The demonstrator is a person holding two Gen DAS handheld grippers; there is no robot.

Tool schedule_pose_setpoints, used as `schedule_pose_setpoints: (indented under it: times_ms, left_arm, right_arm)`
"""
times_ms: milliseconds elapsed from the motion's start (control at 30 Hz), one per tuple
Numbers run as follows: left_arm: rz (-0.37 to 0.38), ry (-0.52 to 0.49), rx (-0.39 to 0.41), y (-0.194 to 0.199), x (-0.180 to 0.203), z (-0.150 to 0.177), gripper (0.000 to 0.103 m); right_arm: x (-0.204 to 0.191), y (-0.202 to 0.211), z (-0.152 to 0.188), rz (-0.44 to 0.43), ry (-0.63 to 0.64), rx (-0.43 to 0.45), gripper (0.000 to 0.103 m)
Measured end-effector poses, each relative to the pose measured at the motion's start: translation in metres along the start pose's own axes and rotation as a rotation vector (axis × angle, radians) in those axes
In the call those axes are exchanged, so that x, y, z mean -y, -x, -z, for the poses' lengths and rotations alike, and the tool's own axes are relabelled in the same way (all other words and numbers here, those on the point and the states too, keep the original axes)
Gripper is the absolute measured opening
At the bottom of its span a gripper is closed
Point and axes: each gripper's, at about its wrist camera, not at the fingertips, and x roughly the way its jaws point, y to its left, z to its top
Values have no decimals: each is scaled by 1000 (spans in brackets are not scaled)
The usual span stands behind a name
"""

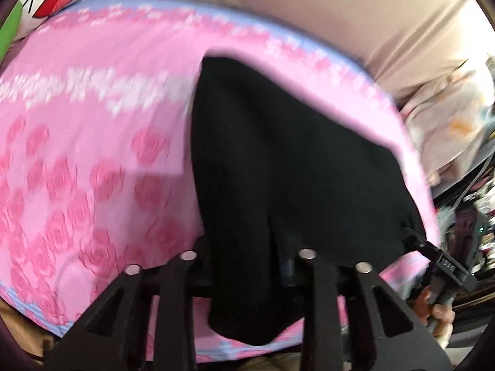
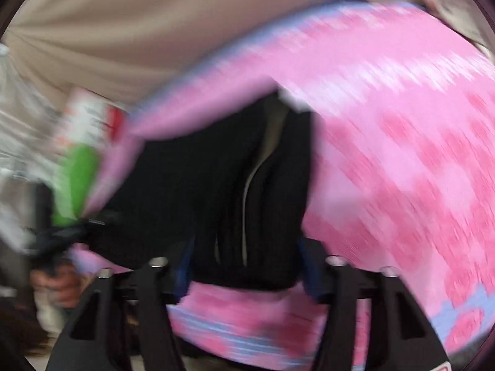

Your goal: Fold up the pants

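a pink rose-print sheet (image 1: 92, 154) covers the surface, blurred in both views. the black pants (image 1: 278, 170) lie folded near its right edge. the left gripper (image 1: 247, 266) has cloth between its fingers, though its tips are hidden, so its grip is unclear. the right gripper (image 2: 244, 275) stands apart around the pants' near edge.

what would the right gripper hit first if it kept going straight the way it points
Most likely the black pants, which lie directly ahead of the right gripper on the pink rose-print sheet. The picture is blurred, so I can't tell whether it already touches them.
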Motion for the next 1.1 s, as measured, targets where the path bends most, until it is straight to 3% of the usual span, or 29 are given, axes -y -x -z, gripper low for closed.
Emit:
schedule_pose_setpoints:
  times_ms: [67,133,233,400,467,533,633,767,867,900,933,1033,1100]
  left_arm:
    - [-57,-3,56,11,6,1,50]
    - [-187,-68,141,29,22,-2,58]
    - [-263,-119,219,41,38,-6,80]
    - [-277,-117,200,35,41,-8,82]
    - [-311,-126,187,26,40,-10,83]
    - [-357,-131,177,16,37,-10,83]
    - [-400,-110,162,4,27,-8,85]
    - [-429,-112,182,5,23,-10,87]
    - [-431,-126,190,1,25,-9,93]
    - [-429,-129,188,1,26,-9,93]
    - [-443,-133,193,3,28,-9,93]
    - [-437,-129,209,14,29,-11,92]
    - [-426,-107,226,22,25,-14,92]
  right_arm:
    - [4,18,3,-21,-52,46,63]
    - [-10,41,-6,29,9,130,65]
    - [-31,47,-26,33,90,169,65]
    - [-41,-4,-53,81,119,95,64]
    - [-39,-23,-57,107,112,68,55]
    - [-48,-32,-59,137,139,69,27]
    - [-73,-10,-61,52,173,114,15]
    - [-98,19,-59,67,261,190,16]
    - [-57,-18,-57,195,202,94,26]
    - [-43,-28,-53,205,172,64,28]
    - [-37,-16,-51,139,104,97,28]
    - [-63,22,-54,188,134,213,32]
    - [-97,34,-58,128,211,227,32]
